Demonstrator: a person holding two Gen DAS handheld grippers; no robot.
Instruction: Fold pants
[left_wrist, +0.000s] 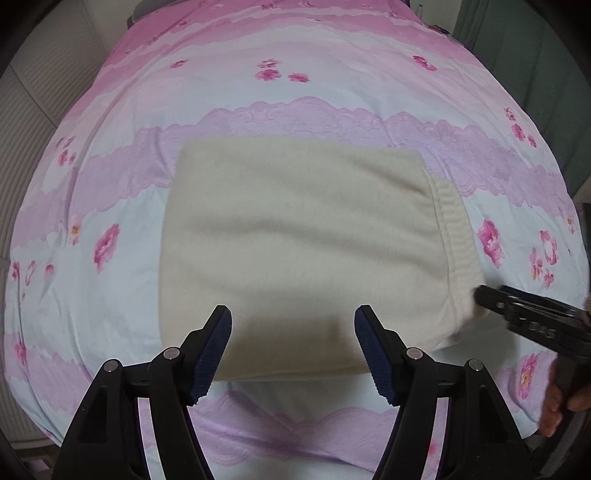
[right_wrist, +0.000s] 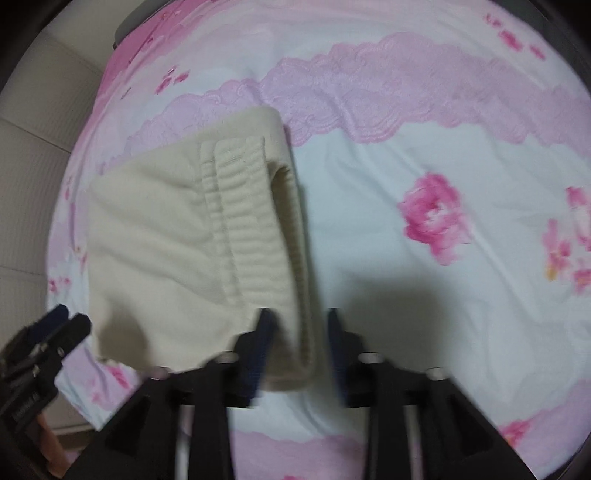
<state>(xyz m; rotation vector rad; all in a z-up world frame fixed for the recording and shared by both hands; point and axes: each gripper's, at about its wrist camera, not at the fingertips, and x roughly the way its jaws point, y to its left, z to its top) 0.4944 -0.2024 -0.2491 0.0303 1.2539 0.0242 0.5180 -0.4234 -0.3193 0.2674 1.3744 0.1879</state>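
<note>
The cream fleece pants (left_wrist: 299, 243) lie folded into a thick rectangle on the bed, with the ribbed waistband (left_wrist: 456, 236) at the right end. My left gripper (left_wrist: 293, 321) is open and empty, its fingers just above the near edge of the fold. My right gripper (right_wrist: 297, 321) is open, its jaws straddling the near right corner of the pants (right_wrist: 184, 251) by the waistband (right_wrist: 251, 225) without closing on it. It shows from the side in the left wrist view (left_wrist: 480, 295). The left gripper shows at the lower left of the right wrist view (right_wrist: 68, 323).
The bed is covered by a pink, lilac and white floral sheet (left_wrist: 295, 92) that falls away at the edges. A pale ribbed wall or cabinet (left_wrist: 33, 147) stands to the left. A dark green curtain (left_wrist: 535, 55) hangs at the far right.
</note>
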